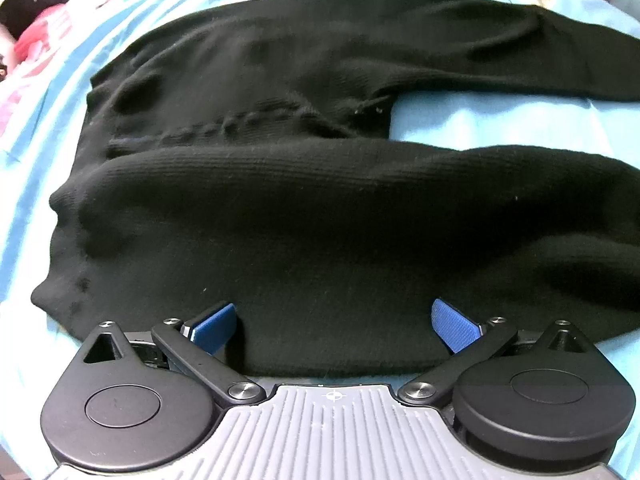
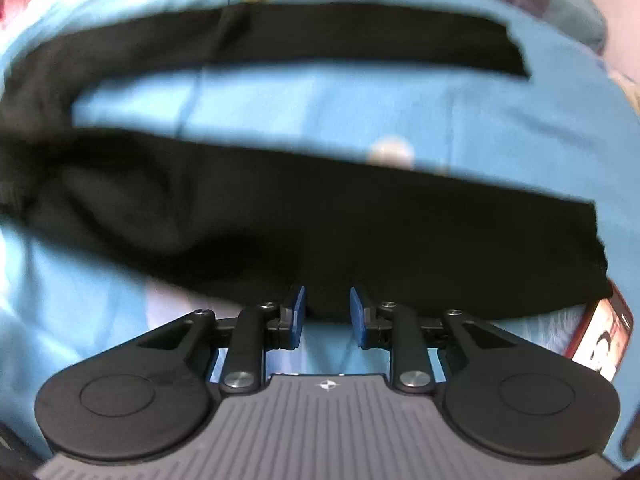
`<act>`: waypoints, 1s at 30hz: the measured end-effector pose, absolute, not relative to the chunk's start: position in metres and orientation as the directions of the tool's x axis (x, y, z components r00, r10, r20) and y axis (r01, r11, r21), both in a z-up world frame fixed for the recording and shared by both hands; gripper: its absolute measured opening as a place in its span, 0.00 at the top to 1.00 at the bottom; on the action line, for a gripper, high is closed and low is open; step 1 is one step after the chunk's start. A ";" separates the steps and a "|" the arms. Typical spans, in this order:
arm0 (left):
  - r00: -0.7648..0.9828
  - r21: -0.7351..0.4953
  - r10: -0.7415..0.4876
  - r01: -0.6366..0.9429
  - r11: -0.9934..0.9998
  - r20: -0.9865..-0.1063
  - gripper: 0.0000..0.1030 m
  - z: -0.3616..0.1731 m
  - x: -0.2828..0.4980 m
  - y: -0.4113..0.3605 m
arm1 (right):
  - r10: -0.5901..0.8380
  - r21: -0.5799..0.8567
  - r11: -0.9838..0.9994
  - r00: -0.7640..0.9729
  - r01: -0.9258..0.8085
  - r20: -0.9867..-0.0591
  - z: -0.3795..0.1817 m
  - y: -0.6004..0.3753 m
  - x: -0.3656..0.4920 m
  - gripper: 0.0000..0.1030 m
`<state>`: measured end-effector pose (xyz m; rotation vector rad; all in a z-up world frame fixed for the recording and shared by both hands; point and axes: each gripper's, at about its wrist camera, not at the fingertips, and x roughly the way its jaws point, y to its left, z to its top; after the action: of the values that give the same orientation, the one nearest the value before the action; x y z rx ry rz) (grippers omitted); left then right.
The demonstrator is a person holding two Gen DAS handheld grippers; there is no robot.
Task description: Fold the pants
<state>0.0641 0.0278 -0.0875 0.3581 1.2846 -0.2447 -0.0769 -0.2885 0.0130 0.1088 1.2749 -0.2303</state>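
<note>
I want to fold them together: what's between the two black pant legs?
Only bare blue bedsheet lies between the far pant leg and the near pant leg. The right wrist view shows it best.

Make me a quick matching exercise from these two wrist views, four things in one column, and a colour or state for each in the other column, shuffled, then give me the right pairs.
Things:
1. pants
2. bed sheet
3. left gripper
4. right gripper

Colour or state:
A. light blue, lying under the garment
B. jaws spread wide over the cloth
C. black, spread out with the two legs apart
D. jaws narrowly apart at the near edge of one leg

Pairs: 1-C, 2-A, 3-B, 4-D
</note>
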 end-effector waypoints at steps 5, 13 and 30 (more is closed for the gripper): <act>0.318 0.096 -0.028 0.368 0.925 -0.948 0.00 -0.067 0.066 0.018 | -0.159 -0.056 0.963 0.385 0.264 -0.909 0.008 -0.273 -0.049 0.47; 0.296 0.129 0.006 0.399 0.908 -0.955 0.00 -0.087 0.060 0.009 | -0.108 -0.072 0.986 0.252 0.148 -0.962 -0.021 -0.259 -0.058 0.38; 0.314 0.106 0.002 0.316 0.943 -0.949 0.00 -0.085 0.067 0.042 | 0.129 0.098 0.988 0.306 -0.115 -0.943 -0.035 -0.138 -0.007 0.45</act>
<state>0.0669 0.0416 -0.0850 0.2951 1.2387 -0.2107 -0.0070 -0.1376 -0.0347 0.0124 1.2498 0.1617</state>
